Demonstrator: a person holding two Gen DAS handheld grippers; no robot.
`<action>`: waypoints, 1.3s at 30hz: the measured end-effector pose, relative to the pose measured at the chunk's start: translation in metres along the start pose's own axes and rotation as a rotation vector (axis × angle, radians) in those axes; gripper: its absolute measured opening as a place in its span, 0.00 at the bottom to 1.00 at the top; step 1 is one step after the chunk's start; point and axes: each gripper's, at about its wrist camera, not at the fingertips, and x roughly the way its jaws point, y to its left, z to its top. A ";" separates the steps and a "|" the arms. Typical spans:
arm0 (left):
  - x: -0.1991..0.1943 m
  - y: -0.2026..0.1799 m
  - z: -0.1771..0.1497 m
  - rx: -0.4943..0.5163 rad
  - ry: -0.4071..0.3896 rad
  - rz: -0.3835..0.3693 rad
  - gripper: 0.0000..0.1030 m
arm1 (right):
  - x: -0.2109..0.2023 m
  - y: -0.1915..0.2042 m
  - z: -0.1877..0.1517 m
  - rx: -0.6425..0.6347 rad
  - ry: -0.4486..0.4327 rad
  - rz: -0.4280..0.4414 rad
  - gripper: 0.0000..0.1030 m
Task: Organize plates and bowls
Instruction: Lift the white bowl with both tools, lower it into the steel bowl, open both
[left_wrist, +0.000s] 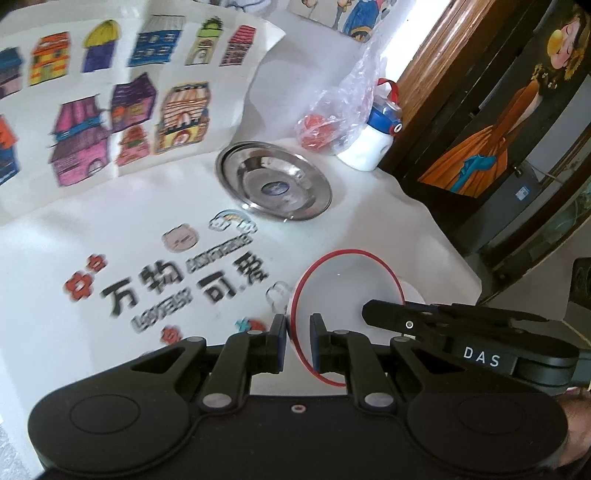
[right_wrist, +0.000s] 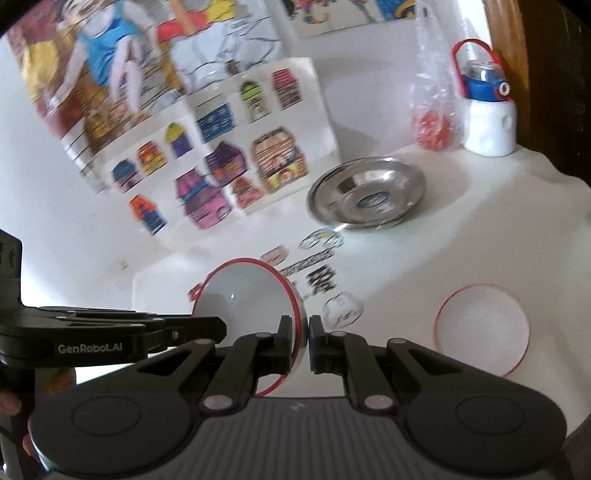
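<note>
Both grippers' fingers clamp bowl rim; steel plates, second bowl nearby.

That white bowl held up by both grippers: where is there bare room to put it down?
Bare white tablecloth lies between the steel plate and the second red-rimmed bowl. It's crowded behind the plate, by the plastic bag and bottle.

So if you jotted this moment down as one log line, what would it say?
left tongs: shut on white bowl rim | right tongs: shut on same bowl's rim | steel plate: on table | second bowl: on table
</note>
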 end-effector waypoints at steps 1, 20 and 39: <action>-0.005 0.002 -0.005 0.001 -0.001 0.003 0.13 | -0.002 0.005 -0.004 -0.003 0.005 0.002 0.10; -0.035 0.034 -0.083 0.010 0.138 0.034 0.13 | 0.002 0.059 -0.065 -0.056 0.183 -0.015 0.12; -0.015 0.036 -0.082 0.039 0.228 0.072 0.13 | 0.028 0.062 -0.062 -0.100 0.323 -0.057 0.12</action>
